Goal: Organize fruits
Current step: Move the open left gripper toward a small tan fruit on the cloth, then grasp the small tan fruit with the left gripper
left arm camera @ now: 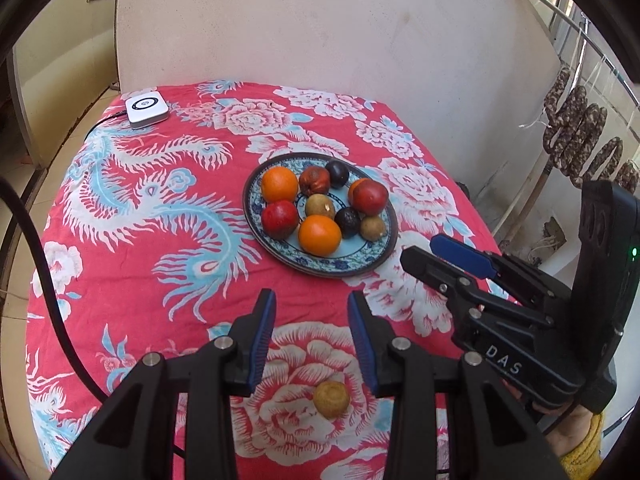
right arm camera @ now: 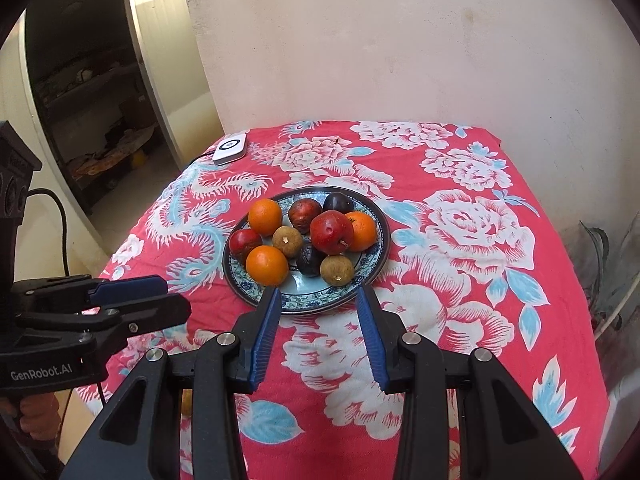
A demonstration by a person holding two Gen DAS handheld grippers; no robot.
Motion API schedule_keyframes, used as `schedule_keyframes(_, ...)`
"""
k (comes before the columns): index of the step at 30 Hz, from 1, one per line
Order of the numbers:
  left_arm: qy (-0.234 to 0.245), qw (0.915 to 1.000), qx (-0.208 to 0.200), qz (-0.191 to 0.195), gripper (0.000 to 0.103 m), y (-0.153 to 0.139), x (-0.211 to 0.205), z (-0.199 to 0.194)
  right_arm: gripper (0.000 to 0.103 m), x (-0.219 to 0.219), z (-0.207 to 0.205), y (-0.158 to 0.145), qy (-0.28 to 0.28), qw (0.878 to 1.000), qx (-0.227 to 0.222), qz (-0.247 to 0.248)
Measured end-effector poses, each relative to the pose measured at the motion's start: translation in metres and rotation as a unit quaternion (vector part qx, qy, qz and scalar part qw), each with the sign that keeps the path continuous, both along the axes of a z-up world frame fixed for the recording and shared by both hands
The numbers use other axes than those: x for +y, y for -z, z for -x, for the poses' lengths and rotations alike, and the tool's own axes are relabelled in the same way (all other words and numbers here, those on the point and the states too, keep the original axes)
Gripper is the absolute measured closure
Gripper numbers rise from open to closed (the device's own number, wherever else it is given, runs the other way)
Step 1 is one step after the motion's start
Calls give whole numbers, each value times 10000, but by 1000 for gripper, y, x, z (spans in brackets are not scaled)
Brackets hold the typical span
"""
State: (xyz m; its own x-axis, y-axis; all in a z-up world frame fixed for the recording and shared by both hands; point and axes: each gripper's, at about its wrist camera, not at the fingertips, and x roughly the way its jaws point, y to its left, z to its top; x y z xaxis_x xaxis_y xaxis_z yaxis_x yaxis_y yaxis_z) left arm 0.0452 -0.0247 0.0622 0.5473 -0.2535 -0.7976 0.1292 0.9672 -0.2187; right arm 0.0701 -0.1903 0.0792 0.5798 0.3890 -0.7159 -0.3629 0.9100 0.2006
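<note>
Both grippers hover empty above the table; fruit sits piled on the plate, one piece lies loose.

The left gripper (left arm camera: 312,300) has its blue-padded jaws spread, nothing between them; below it a small brownish-yellow round fruit (left arm camera: 331,399) lies alone on the red floral tablecloth (left arm camera: 160,280). The right gripper (right arm camera: 318,294) also stands parted and empty, just beside the near rim of the blue-patterned ceramic plate (right arm camera: 316,305). The plate carries oranges (right arm camera: 267,265), red apples (right arm camera: 332,232), dark plums and brown fruits. A white square device (left arm camera: 146,112) rests at the far corner.
</note>
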Motion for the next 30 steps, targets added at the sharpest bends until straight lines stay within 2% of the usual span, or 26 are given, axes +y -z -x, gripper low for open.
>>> schedule_keyframes(12, 337, 9986, 244, -339, 64, 12, -19, 28, 62, -2, 6, -5, 40, 10000, -50, -24)
schedule_keyframes(18, 266, 9983, 423, -306, 64, 20, -14, 28, 62, -2, 6, -6, 46, 10000, -46, -27)
schedule_keyframes(24, 426, 9974, 489, -301, 65, 25, -17, 32, 62, -3, 6, -6, 43, 10000, -48, -25)
schedule_keyframes(30, 468, 9964, 596, -371, 71, 30, -20, 31, 62, -3, 6, -5, 47, 10000, -44, -30)
